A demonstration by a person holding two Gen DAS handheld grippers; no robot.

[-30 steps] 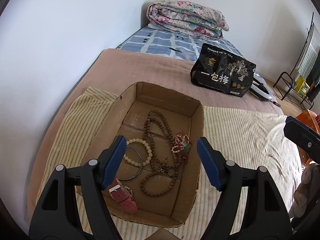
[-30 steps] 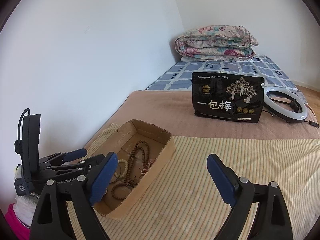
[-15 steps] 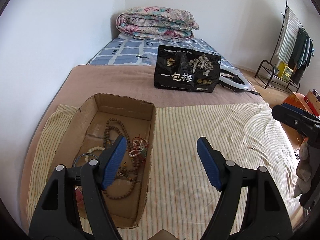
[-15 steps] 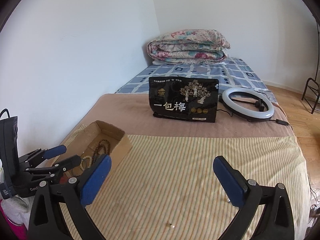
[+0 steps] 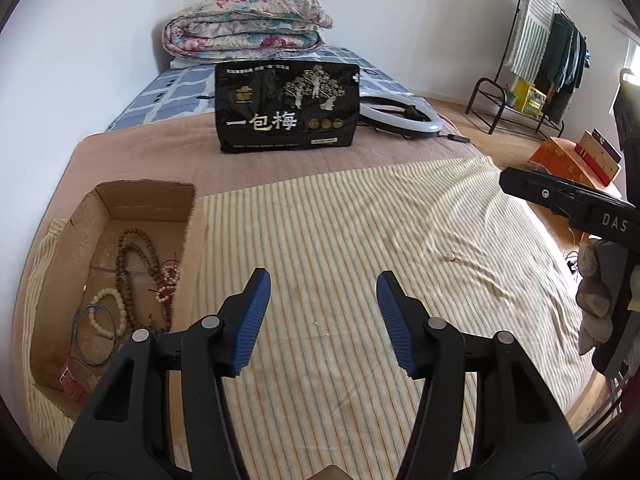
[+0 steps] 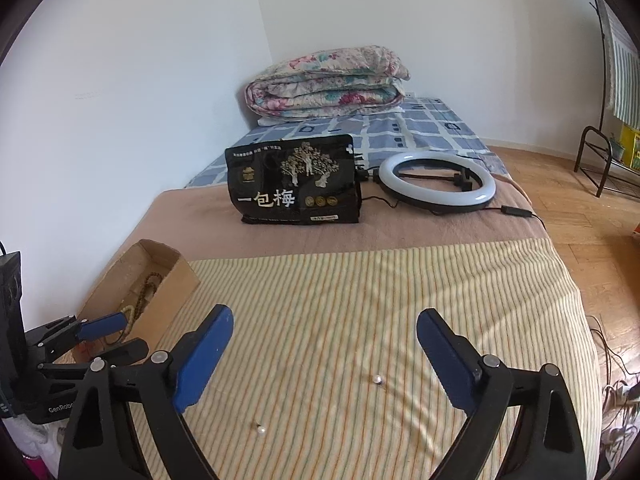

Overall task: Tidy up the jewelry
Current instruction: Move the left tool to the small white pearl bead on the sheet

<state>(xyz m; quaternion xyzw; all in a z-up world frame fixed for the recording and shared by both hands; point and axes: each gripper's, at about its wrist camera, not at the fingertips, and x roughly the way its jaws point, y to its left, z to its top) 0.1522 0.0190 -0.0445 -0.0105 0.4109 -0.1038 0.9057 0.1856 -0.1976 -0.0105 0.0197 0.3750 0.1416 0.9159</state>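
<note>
Jewelry in box: a long string of brown wooden beads, doubled into loops; a cream bead bracelet; a thin metal bangle; a small red-and-white beaded piece with red threads; a pink strap at the near end, partly cut off by the left gripper's arm.
Box: one open cardboard box, no lid, on the left side of the bed, partly on the striped cloth. Its long axis runs from near to far, toward the wall end of the bed; the brown strand lies along that axis.
Loose pearls: two small white beads on the striped cloth in the right wrist view, one between the right gripper's fingers as seen, one nearer the camera. The left wrist view shows one tiny pale speck on the cloth; I cannot tell what it is.
Left gripper: jaws partly apart and closing, nothing between them, over bare striped cloth, right of the box.
Right gripper: jaws wide and closing a little, nothing gripped, above the cloth.
Bed: brown blanket under the striped cloth, blue checked sheet beyond.
Further back: one black bag with white characters, standing upright; one ring light flat beside it; one folded floral quilt.
Room edge: one clothes rack, at right.
</note>
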